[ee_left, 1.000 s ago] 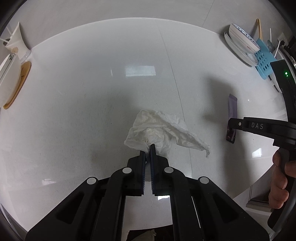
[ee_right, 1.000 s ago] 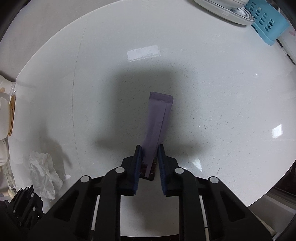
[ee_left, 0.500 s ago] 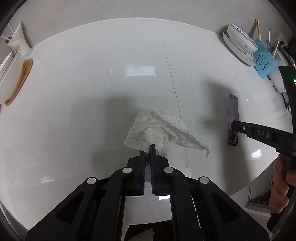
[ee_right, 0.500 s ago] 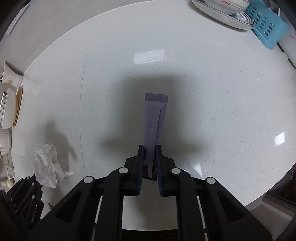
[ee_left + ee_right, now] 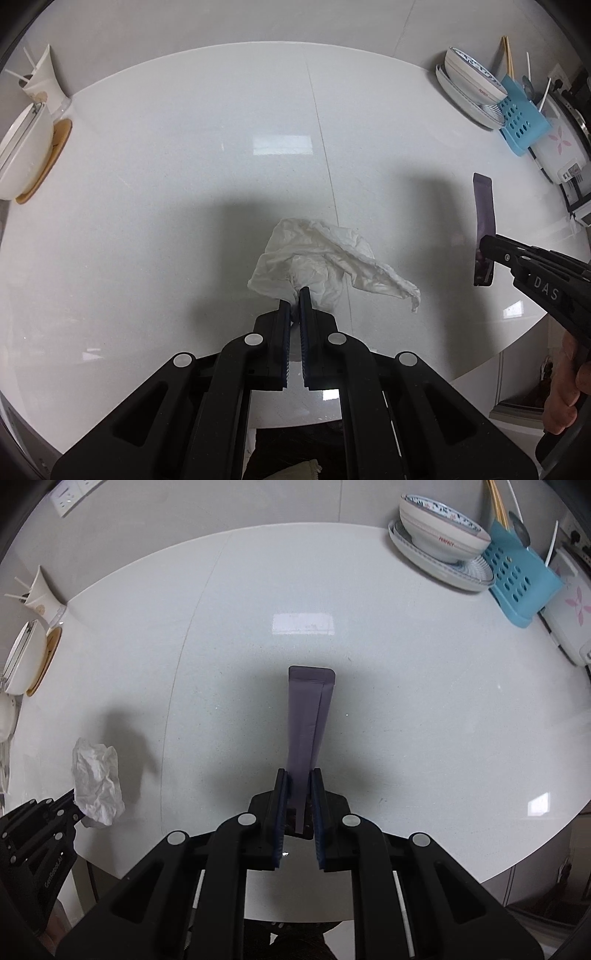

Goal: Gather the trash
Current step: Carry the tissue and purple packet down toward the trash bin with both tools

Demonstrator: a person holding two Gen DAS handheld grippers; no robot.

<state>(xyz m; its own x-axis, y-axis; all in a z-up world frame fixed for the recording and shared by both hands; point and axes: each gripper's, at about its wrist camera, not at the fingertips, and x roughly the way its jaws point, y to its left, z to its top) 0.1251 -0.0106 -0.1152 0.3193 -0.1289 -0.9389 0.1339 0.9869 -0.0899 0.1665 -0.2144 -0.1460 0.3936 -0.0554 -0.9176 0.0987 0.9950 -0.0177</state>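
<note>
Over the round white stone tabletop [image 5: 184, 184] we hold both pieces of trash; our left gripper [image 5: 294, 301] has its jaws nearly closed on a twisted corner of the crumpled white paper tissue [image 5: 325, 258], the rest of which fans out ahead of the tips, and its shadow falls apart from it, so we judge it lifted; our right gripper [image 5: 298, 786] has its jaws drawn in against the near end of the long flat purple sachet wrapper [image 5: 308, 720], which juts forward above its own dark shadow; we judge the picking-up step finished for these two items and the carry to a bin in hand; no bin shows in either view, so the next move calls for turning away from the table to find one while keeping both grips firm; the white bowl and plate [image 5: 439, 542] and blue perforated plastic rack [image 5: 517, 579] at the far edge are not trash.
</note>
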